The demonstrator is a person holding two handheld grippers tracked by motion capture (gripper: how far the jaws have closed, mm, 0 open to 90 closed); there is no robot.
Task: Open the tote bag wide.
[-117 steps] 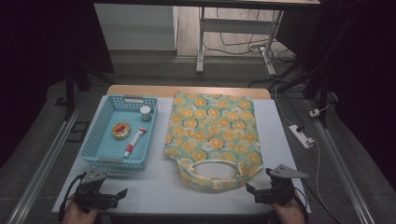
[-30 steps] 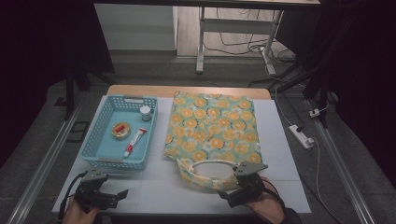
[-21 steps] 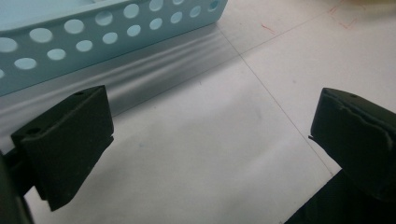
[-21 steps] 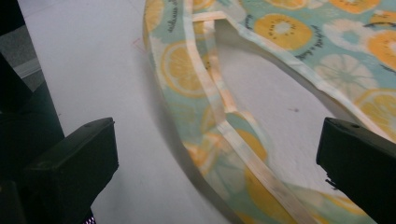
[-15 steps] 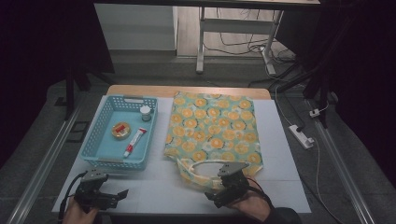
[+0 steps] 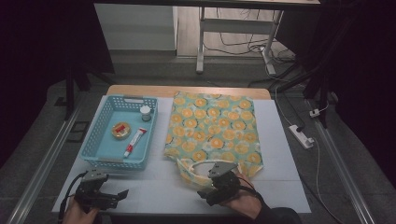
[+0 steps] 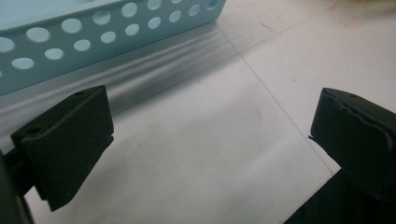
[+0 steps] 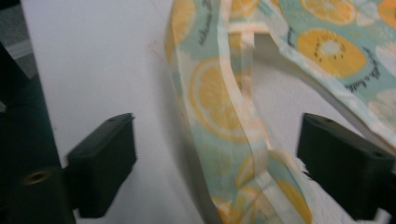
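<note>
Orange-slice print bag [image 6: 212, 130] lies flat; right gripper's [image 6: 211, 189] fingers, closing, straddle its handle [image 8: 224, 107].

The left tongs [image 7: 210, 154] stand wide apart with nothing between their two black jaws, hanging just over the white bench [image 7: 205, 140]. At eleven o'clock runs the perforated wall of a light blue basket [image 7: 93, 37], its shadow falling across the bench below it. A thin line crosses the bench surface from twelve toward four o'clock.

1. White-covered table [image 6: 154, 191], wooden strip at the far edge.
2. Blue basket [image 6: 95, 149] lies on its left half.
3. Orange-print tote bag [image 6: 212, 128] lies flat just right of the basket, handles toward the near edge.
</note>
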